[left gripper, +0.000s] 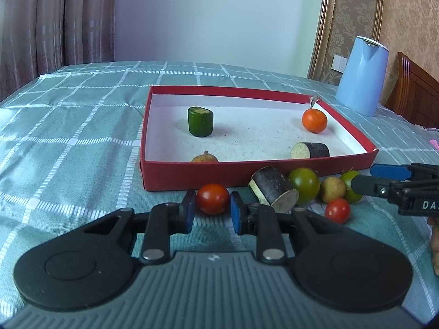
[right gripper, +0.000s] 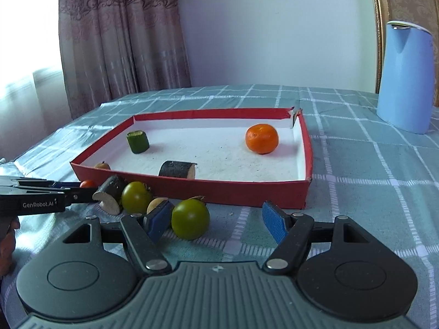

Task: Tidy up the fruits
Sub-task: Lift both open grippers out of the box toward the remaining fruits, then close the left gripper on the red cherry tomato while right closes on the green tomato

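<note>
A red box with a white floor holds a green cucumber piece, an orange, a dark cane piece and a brown fruit. My left gripper has its pads on both sides of a red tomato, touching or nearly so. My right gripper is open around a green tomato, which lies near its left pad. Another cane piece, a second green tomato, a tan fruit and a small red tomato lie in front of the box.
A light blue jug stands right of the box on the checked green cloth. A curtain hangs behind. A wooden chair back stands at the far right.
</note>
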Available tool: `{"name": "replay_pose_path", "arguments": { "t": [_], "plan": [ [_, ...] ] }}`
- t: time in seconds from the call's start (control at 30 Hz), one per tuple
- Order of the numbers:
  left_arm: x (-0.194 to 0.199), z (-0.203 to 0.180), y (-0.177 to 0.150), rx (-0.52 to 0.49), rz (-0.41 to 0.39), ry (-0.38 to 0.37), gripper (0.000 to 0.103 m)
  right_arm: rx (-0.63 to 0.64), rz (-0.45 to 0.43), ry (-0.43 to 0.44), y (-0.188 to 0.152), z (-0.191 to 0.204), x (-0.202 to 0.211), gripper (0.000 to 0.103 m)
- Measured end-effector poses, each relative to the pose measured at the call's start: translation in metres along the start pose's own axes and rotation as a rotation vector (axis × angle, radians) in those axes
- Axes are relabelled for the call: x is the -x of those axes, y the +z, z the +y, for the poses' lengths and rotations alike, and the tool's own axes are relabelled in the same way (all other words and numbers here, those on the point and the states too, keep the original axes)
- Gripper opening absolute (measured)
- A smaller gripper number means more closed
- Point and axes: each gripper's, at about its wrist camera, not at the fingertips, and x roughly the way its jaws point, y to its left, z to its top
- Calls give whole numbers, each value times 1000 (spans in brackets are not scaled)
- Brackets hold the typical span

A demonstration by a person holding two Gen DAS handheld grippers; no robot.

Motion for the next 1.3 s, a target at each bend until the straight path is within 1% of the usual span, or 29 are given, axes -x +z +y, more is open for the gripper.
{"name": "replay_pose_path", "arguments": {
  "t": [0.1,0.2,0.27,0.33,0.37,0.43,0.5,0.6,0.77,0.93,1.0,1.17,1.3],
  "plan": [
    [0,0,0,-1,0,1,24,-6,13,-1,1,2,-5,72],
    [0,-1,0,-4,0,3,24,9,41,19,2,6,-11,72],
    [0,-1,0,-7,0,5,24,17,39,21,2,9,-12,70],
    [0,-2,0,-9,0,7,24,24,41,44,3,11,-14,55],
    [0,-2,0,-10,0,7,24,32,41,49,3,13,-15,51],
    [0,-1,0,-8,0,5,24,74,41,53,3,21,-15,40],
    [0,-2,0,-10,1,2,25,88,42,57,2,26,-14,33],
    [0,-2,0,-13,0,4,25,78,39,55,1,26,-13,32],
    [1,-1,0,-4,-4,-4,25,-2,17,21,2,12,-9,32],
    [3,-1,-1,-3,-14,-8,24,-25,-36,-17,1,7,1,31],
    [6,-1,-2,-3,-31,0,24,-30,-54,-28,0,7,4,32],
    [20,4,-5,24,-113,-33,23,-26,-84,-55,0,8,8,31],
    [21,3,-4,24,-124,-20,23,-22,-126,-84,-1,9,15,31]
  ]
}}
